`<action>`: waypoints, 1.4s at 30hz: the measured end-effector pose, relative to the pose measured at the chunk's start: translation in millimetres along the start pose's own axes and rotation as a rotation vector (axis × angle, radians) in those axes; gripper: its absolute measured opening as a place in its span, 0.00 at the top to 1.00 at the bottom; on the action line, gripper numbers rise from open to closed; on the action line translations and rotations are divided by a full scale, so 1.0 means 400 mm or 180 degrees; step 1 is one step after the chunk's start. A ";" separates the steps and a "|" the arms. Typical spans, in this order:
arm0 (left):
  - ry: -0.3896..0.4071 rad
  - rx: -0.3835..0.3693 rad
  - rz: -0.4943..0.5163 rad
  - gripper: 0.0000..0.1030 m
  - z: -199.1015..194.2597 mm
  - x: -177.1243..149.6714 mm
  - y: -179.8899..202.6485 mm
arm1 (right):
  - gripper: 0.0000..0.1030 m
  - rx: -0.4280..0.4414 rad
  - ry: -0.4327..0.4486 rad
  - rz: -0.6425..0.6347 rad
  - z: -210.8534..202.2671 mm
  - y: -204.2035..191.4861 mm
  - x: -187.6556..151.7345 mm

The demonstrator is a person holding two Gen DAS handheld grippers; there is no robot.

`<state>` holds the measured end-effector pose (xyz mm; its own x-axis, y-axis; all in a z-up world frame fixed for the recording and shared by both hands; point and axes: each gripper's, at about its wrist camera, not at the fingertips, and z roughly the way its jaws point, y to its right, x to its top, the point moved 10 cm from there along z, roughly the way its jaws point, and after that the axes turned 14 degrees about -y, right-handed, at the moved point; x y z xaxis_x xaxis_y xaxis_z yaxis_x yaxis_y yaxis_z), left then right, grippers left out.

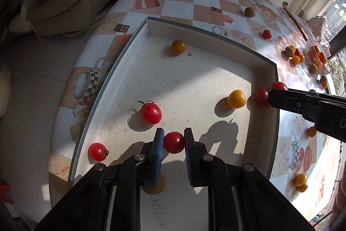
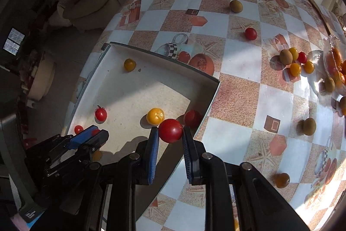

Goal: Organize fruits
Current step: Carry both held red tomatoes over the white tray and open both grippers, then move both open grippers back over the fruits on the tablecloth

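A shallow white tray (image 1: 265,62) (image 2: 213,88) lies on the checked table and holds several red and yellow cherry tomatoes. My left gripper (image 1: 173,142) is shut on a red tomato (image 1: 173,142) and holds it over the tray's near part; it shows at the lower left of the right wrist view (image 2: 93,133). My right gripper (image 2: 169,131) is shut on a larger red tomato (image 2: 170,130) above the tray's right wall; from the left wrist view it shows at the right (image 1: 272,95) with that tomato (image 1: 278,86) at its tip.
Loose fruits lie on the table: a red tomato (image 2: 250,33), a brown-green fruit (image 2: 236,6), a cluster (image 2: 294,61) and a glass bowl (image 2: 334,64) of orange fruits at the right. A sofa (image 1: 69,3) stands beyond the table's left edge.
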<state>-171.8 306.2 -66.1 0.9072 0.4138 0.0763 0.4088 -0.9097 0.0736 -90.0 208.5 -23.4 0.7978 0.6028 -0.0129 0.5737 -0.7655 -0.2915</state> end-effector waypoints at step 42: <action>-0.0012 0.0376 0.0328 0.27 -0.013 -0.032 0.032 | 0.19 0.0244 0.0045 0.0172 0.023 -0.016 0.098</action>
<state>-178.6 289.5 -60.8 0.9452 0.3181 0.0738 0.3222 -0.9453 -0.0518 -64.2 239.2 -30.6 0.8301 0.5573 -0.0172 0.5142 -0.7770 -0.3631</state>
